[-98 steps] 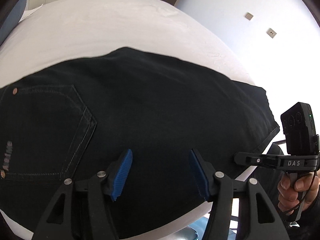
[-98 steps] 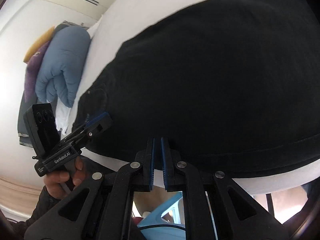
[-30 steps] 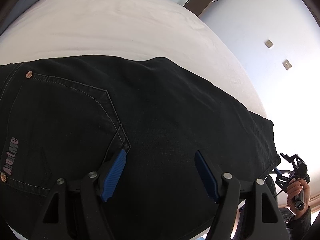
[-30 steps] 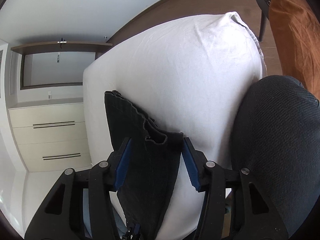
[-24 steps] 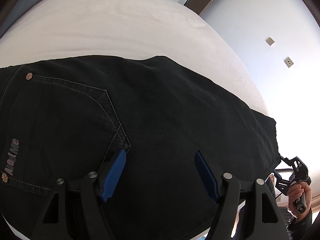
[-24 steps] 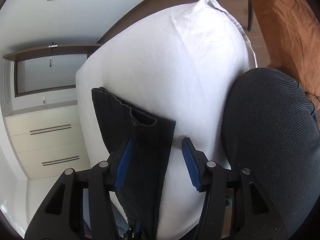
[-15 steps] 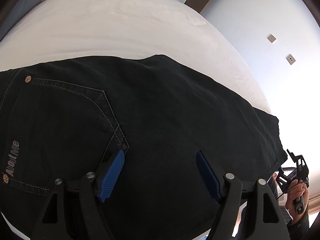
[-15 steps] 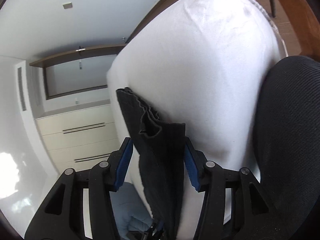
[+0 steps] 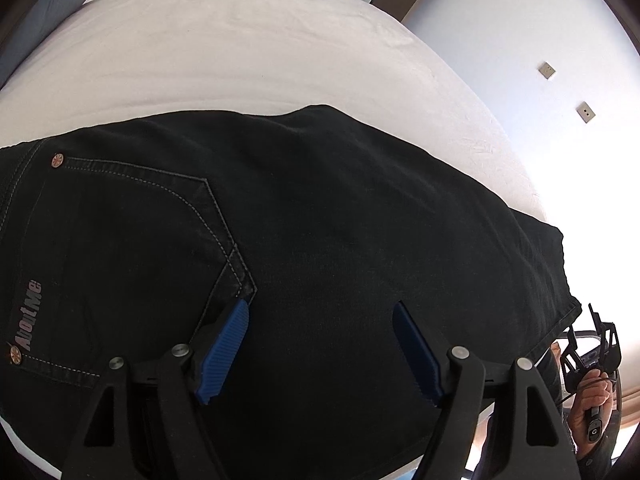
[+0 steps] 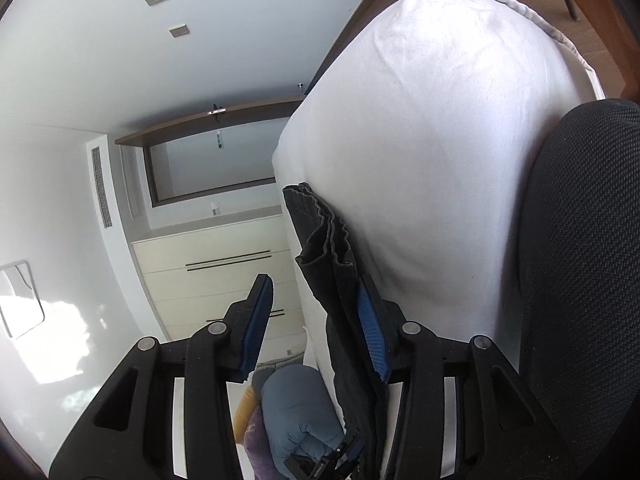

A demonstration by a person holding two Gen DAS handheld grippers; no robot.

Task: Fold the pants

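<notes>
Black pants [image 9: 320,240] cover the white bed [image 9: 240,48]; the left gripper [image 9: 320,344] hovers over them, fingers spread. Beside a dark chair [image 10: 580,280], the right gripper [image 10: 316,328] gapes around the hem.

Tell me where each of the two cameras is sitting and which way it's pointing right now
Left wrist: sits on the left gripper, looking down across the black pants spread on the white bed; its open blue fingers show, plus the person's right hand at lower right.
Right wrist: sits on the right gripper, looking along the bed's edge at the pants' hem end, toward the drawers; its open fingers show, the hem between them.
Shared: both see the pants and bed.
</notes>
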